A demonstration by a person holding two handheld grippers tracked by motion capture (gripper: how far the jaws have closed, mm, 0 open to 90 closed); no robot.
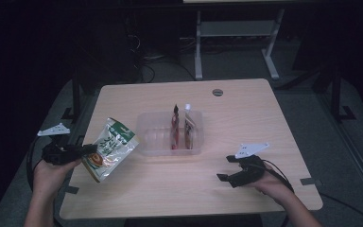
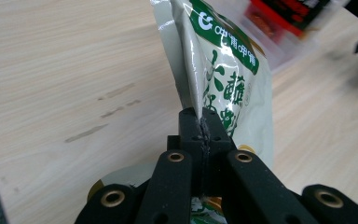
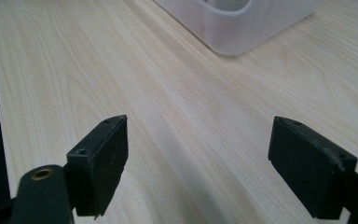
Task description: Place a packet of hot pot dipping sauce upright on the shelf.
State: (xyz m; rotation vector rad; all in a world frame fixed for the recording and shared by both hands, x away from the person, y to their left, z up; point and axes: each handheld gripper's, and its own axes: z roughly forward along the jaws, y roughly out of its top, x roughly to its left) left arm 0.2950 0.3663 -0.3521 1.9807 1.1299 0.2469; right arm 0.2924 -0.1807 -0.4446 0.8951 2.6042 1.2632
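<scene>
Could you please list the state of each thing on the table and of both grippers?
Left gripper: shut on the pouch.
Pouch: pinched at its edge, lifted clear of the table, tilted.
Right gripper: open, empty, over bare table.
Tray: clear, on the table, left part free.
Two sachets: standing upright in the tray's right part.
Table: bare wood around the tray.

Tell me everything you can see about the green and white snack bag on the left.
The snack bag is a glossy, crinkled plastic pouch, white with a green band and green characters, and a red and orange picture at its lower end. The left claw is shut on its edge, holding it tilted above the wooden table, left of the clear plastic tray and apart from it. Whether it is sealed cannot be told.
</scene>
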